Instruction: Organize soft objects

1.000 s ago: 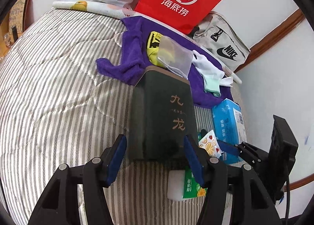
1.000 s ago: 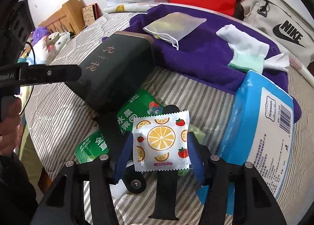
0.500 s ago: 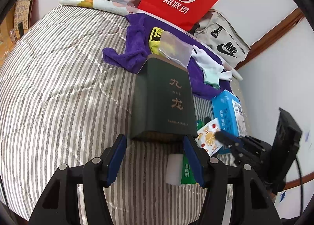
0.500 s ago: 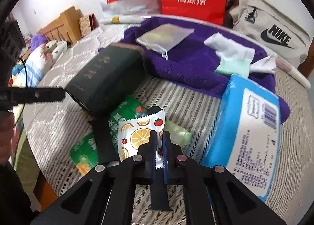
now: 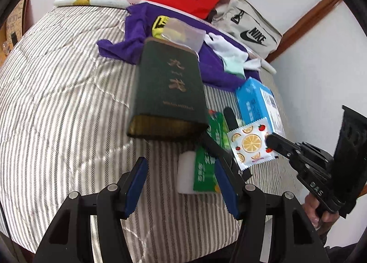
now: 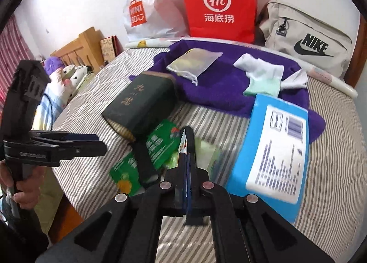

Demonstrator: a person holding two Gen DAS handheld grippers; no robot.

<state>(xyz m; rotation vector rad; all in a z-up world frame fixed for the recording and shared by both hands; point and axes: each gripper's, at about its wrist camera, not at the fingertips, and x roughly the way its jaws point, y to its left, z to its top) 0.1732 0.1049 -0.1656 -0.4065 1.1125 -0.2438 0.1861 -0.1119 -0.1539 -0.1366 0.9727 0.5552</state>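
My right gripper (image 6: 187,148) is shut on a white fruit-print packet (image 5: 251,142), held edge-on (image 6: 182,142) above the striped bed; it shows in the left wrist view (image 5: 271,140). My left gripper (image 5: 181,172) is open and empty, short of a dark green box (image 5: 168,90). Green packets (image 5: 206,166) and a black strap (image 6: 144,162) lie under the held packet. A blue tissue pack (image 6: 278,150) lies to the right. White and mint socks (image 6: 261,74) and a mesh pouch (image 6: 195,62) rest on a purple towel (image 6: 220,93).
A red paper bag (image 6: 219,3), a white Miniso bag (image 6: 146,12) and a beige Nike bag (image 6: 307,40) stand against the far wall. A wooden headboard (image 6: 80,47) and plush toys (image 6: 62,74) are at the left. The bed edge is near me.
My right gripper closed on the fruit-print packet and lifted it off the green packets. My left gripper drew back from the dark green box and stayed open.
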